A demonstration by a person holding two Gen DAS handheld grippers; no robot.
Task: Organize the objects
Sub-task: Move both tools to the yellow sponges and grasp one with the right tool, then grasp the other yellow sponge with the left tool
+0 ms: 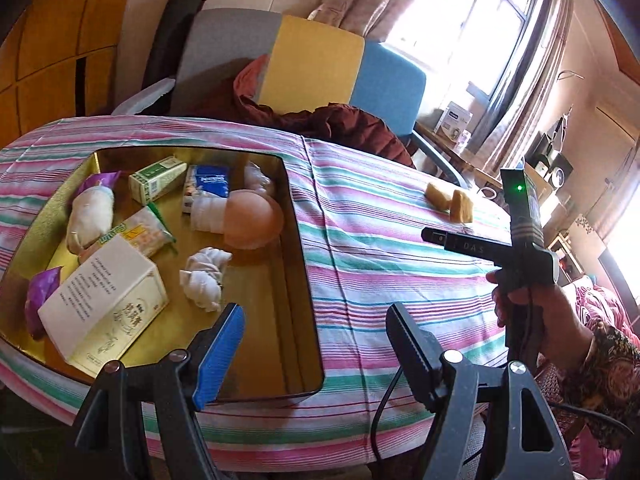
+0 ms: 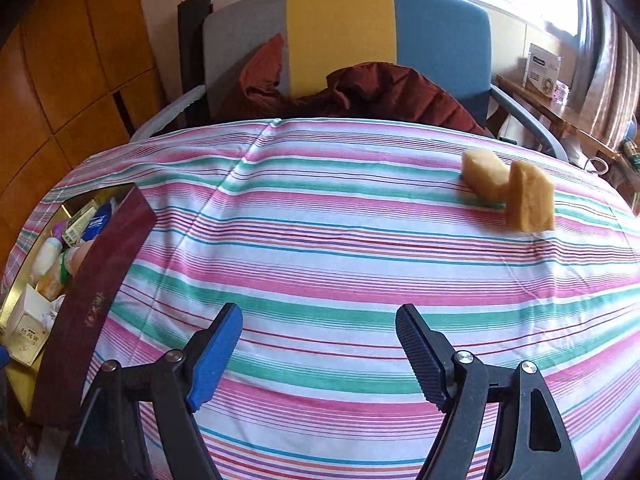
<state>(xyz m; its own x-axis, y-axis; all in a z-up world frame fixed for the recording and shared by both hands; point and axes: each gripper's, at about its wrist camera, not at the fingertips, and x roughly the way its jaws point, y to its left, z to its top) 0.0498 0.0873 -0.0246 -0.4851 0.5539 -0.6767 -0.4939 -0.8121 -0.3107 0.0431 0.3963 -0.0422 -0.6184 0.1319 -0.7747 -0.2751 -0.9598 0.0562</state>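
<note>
In the left wrist view, the left gripper (image 1: 316, 320) is at the bottom of the frame with its jaws spread wide, and nothing is between them. Its blue pad (image 1: 222, 354) is above the near right corner of the box (image 1: 308, 312), a shallow one with a golden inside that lies on the striped tabletop (image 1: 400, 240) in the left half of the frame. Inside the box, at the lower left, there is a white carton (image 1: 106, 304) with printed text, and a purple packet (image 1: 42, 292) is touching its left side. Behind them lie a snack packet (image 1: 136, 236) and a white pouch (image 1: 90, 212) with a purple top. A green carton (image 1: 158, 178) and a blue-white packet (image 1: 208, 184) are at the far side. A pink round object (image 1: 252, 220) is near the right wall, and a crumpled white cloth (image 1: 204, 278) lies in the middle. Two yellow sponges (image 1: 450, 200) stand on the tabletop in the right part of the frame, well apart from the box. At the right edge a hand (image 1: 540, 312) holds the handle of the other device (its fingers are not visible here).

In the right wrist view, the right gripper (image 2: 320, 332) is also released and holds nothing, low over the tabletop (image 2: 340, 240). The sponges (image 2: 508, 188) are in the upper right, touching each other. The box (image 2: 96, 280) is at the left edge and shows its dark red outer wall. A chair (image 2: 344, 28) with a brown jacket (image 2: 380, 92) stands behind.
</note>
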